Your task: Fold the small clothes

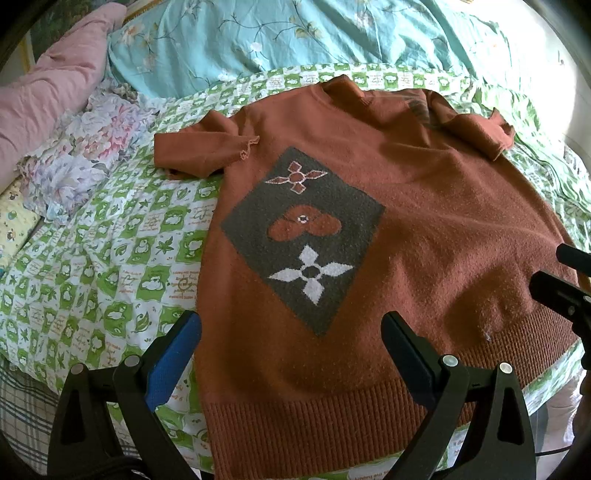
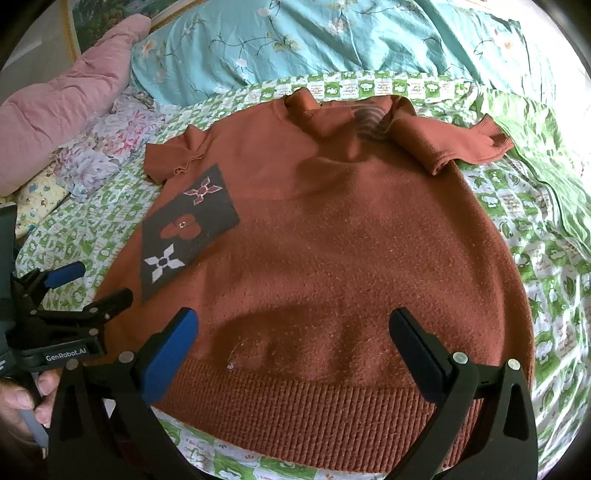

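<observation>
**Sweater flat on bed, both claws released**

I see the sweater spread face up on the green checked sheet; hem toward me, collar toward the teal quilt; both short sleeves lie folded in over the shoulders; grey patch with three flowers sits on the chest.

Left gripper is spread wide, nothing between the fingers; it hovers over the hem's left corner, blue-padded finger over the sheet just beside the edge, the other over the knit.

Right gripper also spread wide and empty; hovers over the ribbed hem near the middle; can't tell if either touches the fabric.

Left gripper also shows at the right view's left edge, a hand under it.

Pink quilt and floral cloth bunched far left.
</observation>
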Motion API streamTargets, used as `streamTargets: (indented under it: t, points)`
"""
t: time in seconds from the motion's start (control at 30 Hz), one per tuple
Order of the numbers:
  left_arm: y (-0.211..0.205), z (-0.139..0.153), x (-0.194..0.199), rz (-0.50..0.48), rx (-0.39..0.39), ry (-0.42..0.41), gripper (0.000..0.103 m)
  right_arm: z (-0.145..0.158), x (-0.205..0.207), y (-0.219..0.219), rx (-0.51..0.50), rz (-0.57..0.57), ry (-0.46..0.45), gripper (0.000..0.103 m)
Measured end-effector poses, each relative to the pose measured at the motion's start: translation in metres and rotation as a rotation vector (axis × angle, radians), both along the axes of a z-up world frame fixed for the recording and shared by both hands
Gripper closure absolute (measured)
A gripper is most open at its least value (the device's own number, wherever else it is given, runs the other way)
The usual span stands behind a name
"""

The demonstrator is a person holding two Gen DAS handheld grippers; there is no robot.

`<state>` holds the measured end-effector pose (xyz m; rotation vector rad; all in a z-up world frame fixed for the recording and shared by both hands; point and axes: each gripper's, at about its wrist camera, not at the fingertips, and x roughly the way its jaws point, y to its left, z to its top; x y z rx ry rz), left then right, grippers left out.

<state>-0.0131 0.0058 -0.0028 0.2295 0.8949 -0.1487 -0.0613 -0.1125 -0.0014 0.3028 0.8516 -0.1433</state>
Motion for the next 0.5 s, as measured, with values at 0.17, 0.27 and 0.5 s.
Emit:
streamTargets:
  t: [0.17,0.27,0.5]
  points:
    - [0.0001,0.0000,0.0003,-0.001,0.001,0.000,0.005,-0.0003,0.0003,0.0000,-0.001,0.000,-0.001,0.000]
    - [0.0001,0.0000,0.0002,-0.001,0.000,0.000,0.005,0.0001,0.0006,0.0006,0.000,-0.001,0.000,0.000]
    - [0.0010,-0.0005,0.0006,0.003,0.001,0.001,0.005,-0.0001,0.0012,0.0001,0.001,0.001,0.000,0.000]
